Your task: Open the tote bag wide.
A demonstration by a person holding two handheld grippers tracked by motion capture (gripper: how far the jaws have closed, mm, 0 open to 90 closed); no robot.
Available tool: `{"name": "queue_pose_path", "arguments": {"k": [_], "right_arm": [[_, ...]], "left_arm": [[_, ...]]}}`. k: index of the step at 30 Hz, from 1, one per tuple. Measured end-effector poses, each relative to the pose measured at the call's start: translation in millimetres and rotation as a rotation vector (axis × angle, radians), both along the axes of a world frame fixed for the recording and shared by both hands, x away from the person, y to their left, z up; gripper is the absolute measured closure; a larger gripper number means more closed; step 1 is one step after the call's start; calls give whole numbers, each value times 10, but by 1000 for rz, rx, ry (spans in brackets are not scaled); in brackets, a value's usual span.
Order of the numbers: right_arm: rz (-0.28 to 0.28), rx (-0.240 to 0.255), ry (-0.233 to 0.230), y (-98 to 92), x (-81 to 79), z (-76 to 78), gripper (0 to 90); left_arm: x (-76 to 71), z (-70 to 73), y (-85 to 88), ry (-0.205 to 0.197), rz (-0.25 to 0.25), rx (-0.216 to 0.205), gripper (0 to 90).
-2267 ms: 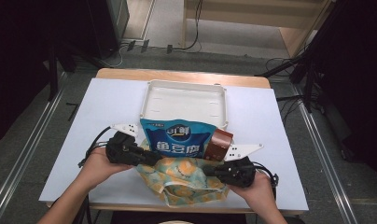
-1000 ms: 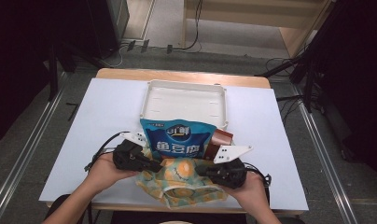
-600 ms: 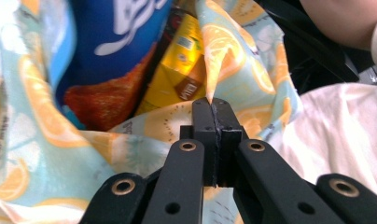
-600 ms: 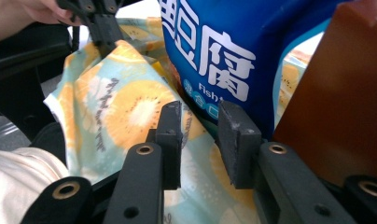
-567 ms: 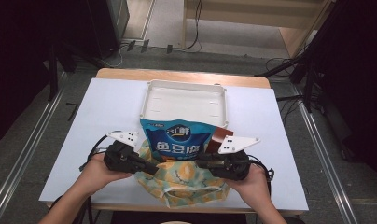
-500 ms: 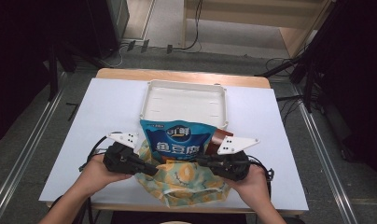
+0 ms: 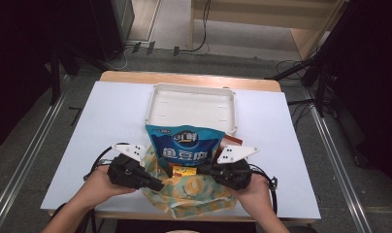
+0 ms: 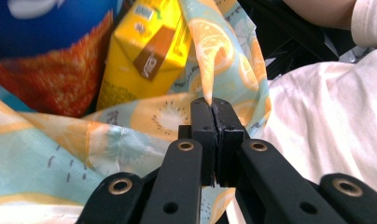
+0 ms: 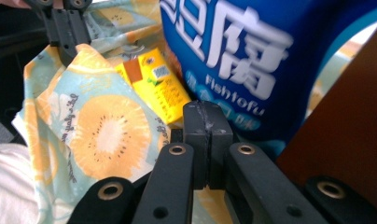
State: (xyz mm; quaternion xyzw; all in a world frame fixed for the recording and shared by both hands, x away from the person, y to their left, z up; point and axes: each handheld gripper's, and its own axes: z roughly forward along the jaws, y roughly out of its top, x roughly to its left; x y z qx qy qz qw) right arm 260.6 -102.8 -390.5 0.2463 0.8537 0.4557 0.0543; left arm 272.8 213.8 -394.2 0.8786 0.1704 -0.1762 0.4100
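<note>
Basically, risk first: both grips are sitting on thin cloth only, so either one could be slipping off.
Left gripper (image 7: 154, 185): jaws are closing tight on a fold of the fruit-print cloth bag (image 7: 191, 194); in the left gripper view the pinch (image 8: 213, 125) is catching just the rim.
Right gripper (image 7: 204, 169): jaws are pressing together too, pinching the bag's other rim, seen in the right gripper view (image 9: 206, 135).
Bag location: it is lying at the near table edge (image 7: 301, 216), partly hanging over it, between the two hands.
Contents: a blue snack pouch (image 7: 184, 148) is sticking up out of the mouth, leaning toward the white tray (image 7: 153, 104); a yellow drink carton (image 8: 144, 51) is sitting inside; a brown packet (image 7: 229, 144) is poking out beside the pouch.
Spill risk: uneven pulling is likely tipping the tall pouch out or dumping the bag off the edge.
Room: white mat (image 7: 106, 116) is lying open left and right; tray is crowding the far side just behind the pouch.
</note>
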Motion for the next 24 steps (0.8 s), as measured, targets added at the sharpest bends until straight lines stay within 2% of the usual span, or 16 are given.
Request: {"name": "queue_pose_path", "arguments": {"k": [2,7,11,14,18,24], "right_arm": [[4,-6,18,4,-9,-39,900],[30,8,66,-30,-35,-99,900],[50,15,94,-29,-59,-144,900],[69,18,102,-30,-96,-191,900],[80,9,100,-42,-148,-253,900],[80,62,104,-136,-163,-317,900]], "left_arm": [[1,-56,-5,22,5,2,892],[-18,-132,-54,29,-7,28,880],[24,-253,-44,73,17,22,881],[34,-312,-28,74,40,21,880],[52,-337,9,56,78,12,876],[79,-378,47,48,117,24,867]]}}
